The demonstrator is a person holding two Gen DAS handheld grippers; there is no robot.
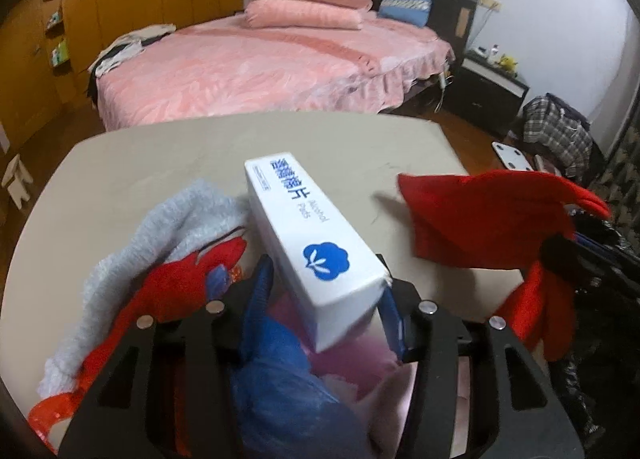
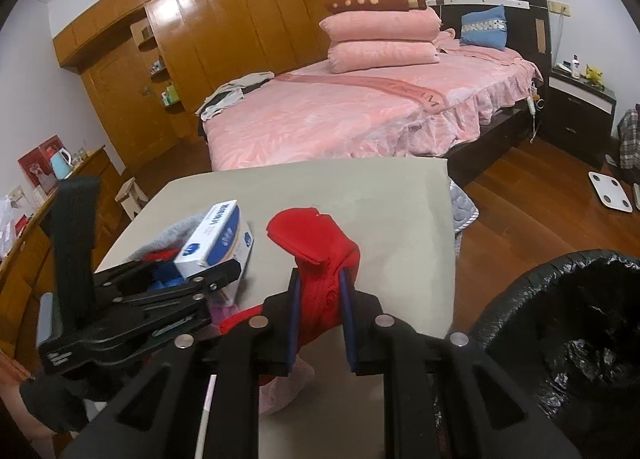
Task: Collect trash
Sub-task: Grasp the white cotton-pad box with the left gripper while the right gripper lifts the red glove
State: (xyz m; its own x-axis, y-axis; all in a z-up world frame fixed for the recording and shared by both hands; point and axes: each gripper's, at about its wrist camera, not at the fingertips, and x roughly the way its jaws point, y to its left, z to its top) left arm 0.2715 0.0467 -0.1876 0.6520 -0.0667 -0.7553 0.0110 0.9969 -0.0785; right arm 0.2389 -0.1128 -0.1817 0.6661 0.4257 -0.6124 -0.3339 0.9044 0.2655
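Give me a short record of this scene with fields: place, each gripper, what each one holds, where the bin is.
place: bedroom, grey table in front of a pink bed
left gripper: around the near end of a white box; a firm grip cannot be confirmed
right gripper: shut on a red cloth
bin: black-lined, open, to the right of the table, near the right gripper
other items: grey cloth beside the box

box (image 1: pixel 316 243) on table (image 1: pixel 168 147), bed (image 1: pixel 280 67) behind
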